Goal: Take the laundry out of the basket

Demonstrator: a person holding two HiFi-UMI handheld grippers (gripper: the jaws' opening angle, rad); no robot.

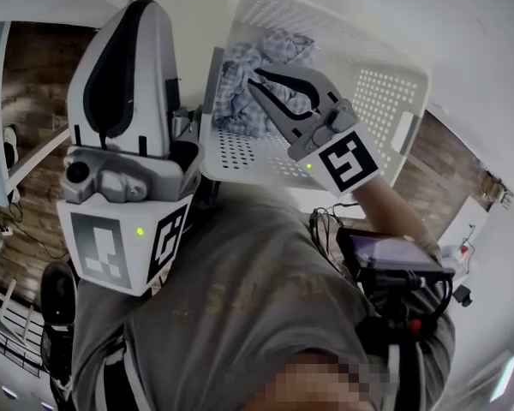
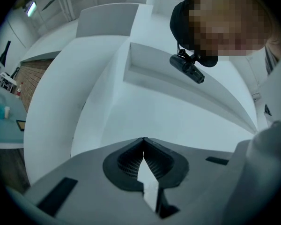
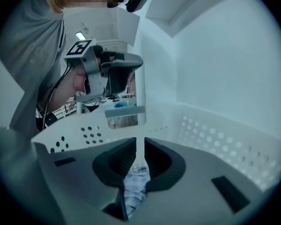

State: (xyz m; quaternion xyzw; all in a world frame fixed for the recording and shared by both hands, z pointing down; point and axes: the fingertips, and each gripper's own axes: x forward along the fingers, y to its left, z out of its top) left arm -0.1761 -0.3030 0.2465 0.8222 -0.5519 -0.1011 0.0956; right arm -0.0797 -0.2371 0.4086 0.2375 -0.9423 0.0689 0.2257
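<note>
A white perforated laundry basket (image 1: pixel 385 75) fills the upper middle of the head view, with a crumpled blue-and-white checked cloth (image 1: pixel 240 92) inside it. My right gripper (image 1: pixel 255 80) reaches into the basket just over the cloth, its black jaws a little apart. In the right gripper view its fingertips (image 3: pixel 139 142) show a narrow gap, and the checked cloth (image 3: pixel 136 184) lies beyond it against the basket's holed wall (image 3: pixel 215 135). My left gripper (image 1: pixel 141 11) is raised at the left, outside the basket. Its jaws (image 2: pixel 143 138) meet with nothing between them.
A dark device with cables (image 1: pixel 394 259) hangs at the person's waist on the right. A white wire rack (image 1: pixel 8 324) stands at the lower left over brick-patterned floor. The left gripper view points up at white walls and the head camera (image 2: pixel 187 67).
</note>
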